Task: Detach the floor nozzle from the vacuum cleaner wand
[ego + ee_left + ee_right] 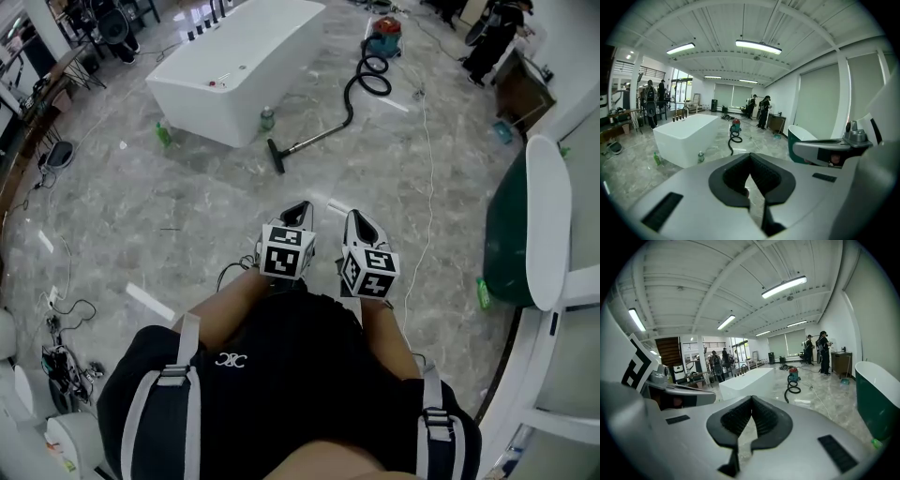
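Note:
The vacuum cleaner (384, 36) stands far off on the marble floor, and its black hose (372, 77) coils toward a metal wand (319, 138). The wand ends in the black floor nozzle (275, 156), which lies beside the white bathtub (239, 66). My left gripper (300, 210) and right gripper (356, 218) are held side by side in front of my body, well short of the nozzle. Both are shut and hold nothing. In the left gripper view the vacuum cleaner (735, 126) shows beyond the shut jaws of my left gripper (750, 157). The right gripper view shows the vacuum cleaner (793, 375) past my right gripper (752, 399).
A green bottle (266, 119) and a green spray bottle (164, 134) stand on the floor by the white tub. A dark green bathtub (511, 234) sits at the right. A white cord (427, 159) runs across the floor. Several people stand at the far end (759, 110).

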Demonstrator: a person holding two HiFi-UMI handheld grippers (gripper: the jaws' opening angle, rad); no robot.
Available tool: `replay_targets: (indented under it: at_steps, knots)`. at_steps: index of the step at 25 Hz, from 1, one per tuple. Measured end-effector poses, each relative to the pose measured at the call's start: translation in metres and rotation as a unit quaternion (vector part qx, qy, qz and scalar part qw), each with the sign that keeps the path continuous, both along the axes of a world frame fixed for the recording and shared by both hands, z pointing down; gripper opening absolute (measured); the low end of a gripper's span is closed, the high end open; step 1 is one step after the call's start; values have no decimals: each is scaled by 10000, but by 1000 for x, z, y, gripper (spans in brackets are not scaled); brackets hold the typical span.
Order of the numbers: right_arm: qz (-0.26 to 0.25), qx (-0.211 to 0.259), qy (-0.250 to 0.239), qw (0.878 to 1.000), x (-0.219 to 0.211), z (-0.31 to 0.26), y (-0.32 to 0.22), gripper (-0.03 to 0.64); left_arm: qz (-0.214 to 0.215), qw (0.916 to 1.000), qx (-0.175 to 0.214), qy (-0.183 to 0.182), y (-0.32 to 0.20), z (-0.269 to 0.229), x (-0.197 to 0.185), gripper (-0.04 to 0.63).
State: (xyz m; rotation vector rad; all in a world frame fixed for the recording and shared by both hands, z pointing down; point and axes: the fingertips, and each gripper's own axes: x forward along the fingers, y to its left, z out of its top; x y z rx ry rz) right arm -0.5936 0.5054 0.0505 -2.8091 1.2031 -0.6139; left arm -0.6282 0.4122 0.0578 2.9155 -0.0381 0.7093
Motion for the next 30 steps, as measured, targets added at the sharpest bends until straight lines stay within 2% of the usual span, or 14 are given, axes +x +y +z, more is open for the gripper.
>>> replay_targets:
  at_steps: [7, 13, 16, 19, 30]
  knots:
    - [87, -108, 109, 9998, 83, -13, -36, 11, 73, 9999, -4, 120, -38, -15, 85, 5]
    - [-27, -158, 258, 9995, 145, -22, -68, 12, 416, 9990, -165, -60, -56, -12, 156, 5]
    - [178, -121, 249, 9995, 176, -23, -83, 11, 462, 9989, -62, 103, -75, -21, 187, 5]
    - [215, -89, 173, 9996, 196, -17, -98, 11, 480, 9988, 14, 5, -94, -12, 204, 5]
    - [48, -281, -255, 9993, 233, 20, -133, 12, 220, 9982, -305, -469, -128, 30, 238, 5]
